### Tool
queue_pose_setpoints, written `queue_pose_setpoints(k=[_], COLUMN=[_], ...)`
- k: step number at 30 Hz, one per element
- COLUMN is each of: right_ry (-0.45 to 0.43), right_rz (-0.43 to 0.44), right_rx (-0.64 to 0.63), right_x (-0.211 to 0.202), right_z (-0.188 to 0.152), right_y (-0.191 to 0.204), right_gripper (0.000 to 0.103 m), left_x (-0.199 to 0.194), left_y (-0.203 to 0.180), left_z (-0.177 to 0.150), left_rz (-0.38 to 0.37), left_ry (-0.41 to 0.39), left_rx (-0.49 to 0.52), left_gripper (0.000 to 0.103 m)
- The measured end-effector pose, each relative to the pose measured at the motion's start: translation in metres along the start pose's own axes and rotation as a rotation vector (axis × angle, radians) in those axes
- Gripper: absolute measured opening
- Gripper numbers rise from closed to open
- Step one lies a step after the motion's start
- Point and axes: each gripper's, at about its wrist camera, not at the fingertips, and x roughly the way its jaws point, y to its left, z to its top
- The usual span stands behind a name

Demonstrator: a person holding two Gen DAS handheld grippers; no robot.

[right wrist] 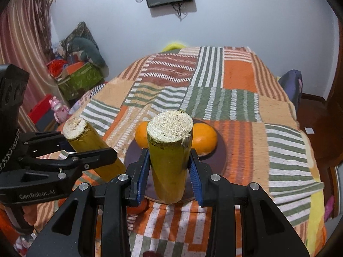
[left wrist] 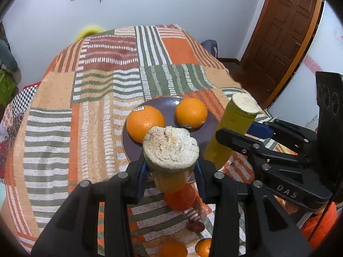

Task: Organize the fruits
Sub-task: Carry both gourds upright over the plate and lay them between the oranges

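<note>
Left gripper point(left wrist: 170, 177) clamped on a yellow-green cane piece point(left wrist: 170, 150) at frame centre, two oranges point(left wrist: 145, 123) on a dark plate point(left wrist: 163, 105) behind.

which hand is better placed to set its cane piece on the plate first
Probably the left. Its claw holds a sugarcane piece right over the plate's near rim, by the two oranges. The right claw holds its piece nearer the plate's edge.
</note>
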Motion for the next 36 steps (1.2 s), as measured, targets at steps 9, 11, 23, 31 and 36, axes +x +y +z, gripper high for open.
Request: queue_pose_setpoints(k=[9, 11, 23, 31, 36], right_ry=[0.058, 0.06, 0.05, 0.056, 0.076], right_rz=[-0.007, -0.005, -0.054, -0.046, -0.03], right_rx=[-0.017, -0.016, -0.062, -0.086, -0.165], right_x=[0.026, 0.029, 0.039, 0.042, 0.048], right_z=[-0.001, -0.001, -0.007, -0.005, -0.007], right_y=[-0.004, -0.005, -0.004, -0.004, 0.009], right_gripper=[0.032, 0.032, 0.038, 0.038, 0.038], left_x=[0.022, 0.028, 0.047, 0.049, 0.05], left_y=[0.006, 0.007, 0.011, 0.017, 0.01], left_z=[0.006, 0.009, 0.012, 0.013, 0.011], left_rz=[-0.009, -0.013, -0.003, -0.012, 0.0], left_ry=[0.009, 0.014, 0.026, 0.036, 0.053], left_rx=[-0.011, -0.021, -0.036, -0.043, 0.005], left_gripper=[0.038, 0.038, 0.038, 0.039, 0.04])
